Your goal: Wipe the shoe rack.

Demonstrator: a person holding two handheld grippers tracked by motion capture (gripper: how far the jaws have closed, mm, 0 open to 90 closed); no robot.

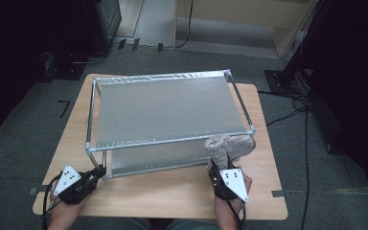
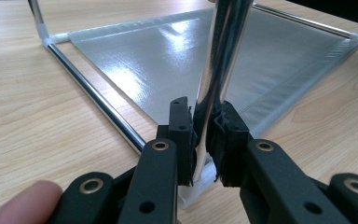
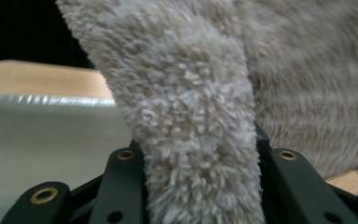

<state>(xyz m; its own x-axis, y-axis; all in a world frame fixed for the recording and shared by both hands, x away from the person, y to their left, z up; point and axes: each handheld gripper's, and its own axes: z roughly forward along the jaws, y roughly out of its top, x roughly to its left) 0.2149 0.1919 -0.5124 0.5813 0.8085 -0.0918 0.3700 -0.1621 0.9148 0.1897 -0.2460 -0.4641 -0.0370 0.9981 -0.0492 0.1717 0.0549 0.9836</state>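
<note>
The fluffy slipper (image 1: 230, 146), a grey-beige plush thing, sits pinched between the jaws of my right gripper (image 1: 220, 165), held up just off the front right corner of the two-tier rack (image 1: 165, 108), near the edge of its upper shelf; in the right gripper view its pile (image 3: 200, 140) bulges out between the two black jaws. My left gripper (image 2: 204, 135) is clamped tight on the rack's shiny front left leg (image 2: 221, 60), low down by the wooden table (image 1: 172, 191).
</note>
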